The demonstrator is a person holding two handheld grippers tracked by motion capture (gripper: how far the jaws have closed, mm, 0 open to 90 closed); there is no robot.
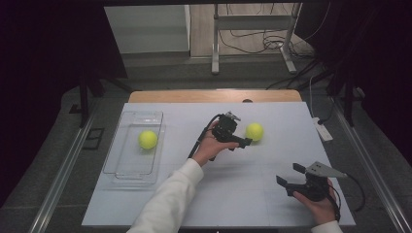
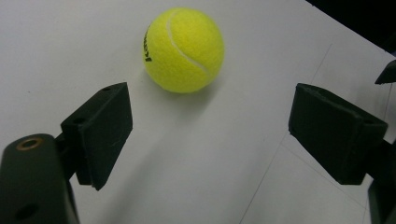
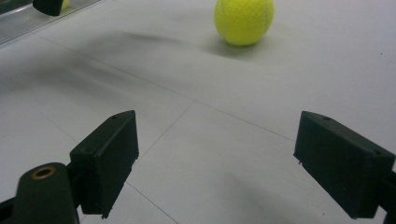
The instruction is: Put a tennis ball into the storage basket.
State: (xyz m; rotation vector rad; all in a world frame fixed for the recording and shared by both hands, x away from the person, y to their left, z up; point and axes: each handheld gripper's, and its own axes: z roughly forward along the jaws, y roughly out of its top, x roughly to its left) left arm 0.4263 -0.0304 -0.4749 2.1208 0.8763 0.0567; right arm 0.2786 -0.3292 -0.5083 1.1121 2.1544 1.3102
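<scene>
While the left gripper (image 1: 246,141) hovers over the white tabletop (image 1: 233,194) with its jaws wide apart and nothing between them, the tennis ball (image 1: 254,131) lies just beyond its tips, a little toward its left jaw, untouched. The right gripper (image 1: 287,178), equally wide open and empty, sits well apart from that ball, which lies far ahead of its jaws.
</scene>
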